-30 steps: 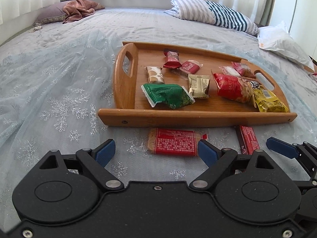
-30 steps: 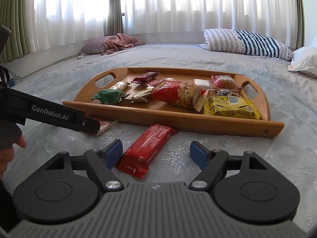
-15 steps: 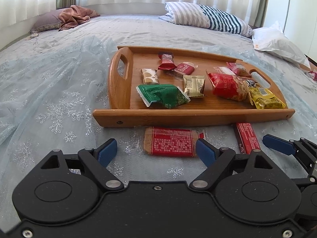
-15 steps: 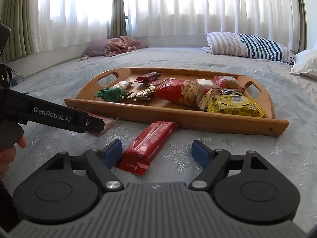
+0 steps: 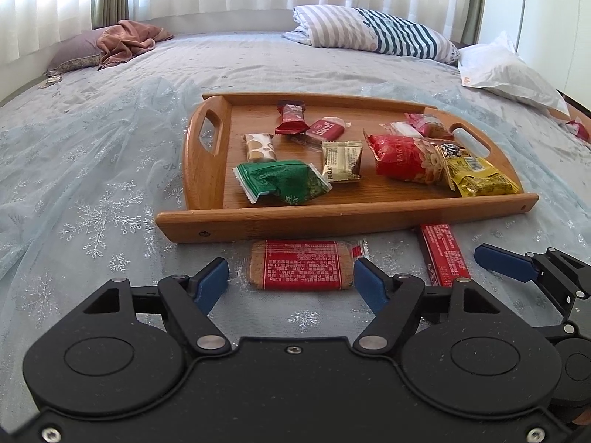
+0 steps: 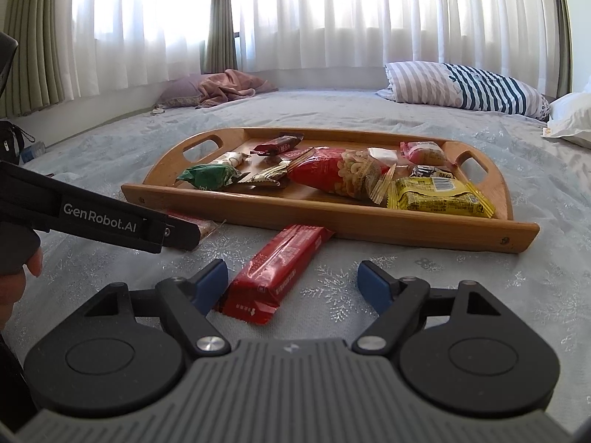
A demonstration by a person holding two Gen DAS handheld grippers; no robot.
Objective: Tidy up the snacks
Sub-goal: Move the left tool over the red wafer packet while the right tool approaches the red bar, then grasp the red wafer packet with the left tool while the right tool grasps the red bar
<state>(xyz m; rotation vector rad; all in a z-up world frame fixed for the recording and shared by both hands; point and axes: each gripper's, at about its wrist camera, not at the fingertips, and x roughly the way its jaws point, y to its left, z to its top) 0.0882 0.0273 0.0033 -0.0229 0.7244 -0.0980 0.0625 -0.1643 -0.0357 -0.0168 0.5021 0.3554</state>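
Crosswise before the left tool lay the flat biscuit packet on the bed, just short of the wooden tray; its jaws were closing, not yet touching; the right tool stood wide around the red bar, lying lengthwise.

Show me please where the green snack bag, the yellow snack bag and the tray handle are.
green snack bag (image 5: 282, 182): left wrist view, middle of the wrapper.
yellow snack bag (image 6: 437, 193): right wrist view, middle of its front.
tray handle (image 5: 207, 131): left wrist view, wooden rim beside the cut-out.
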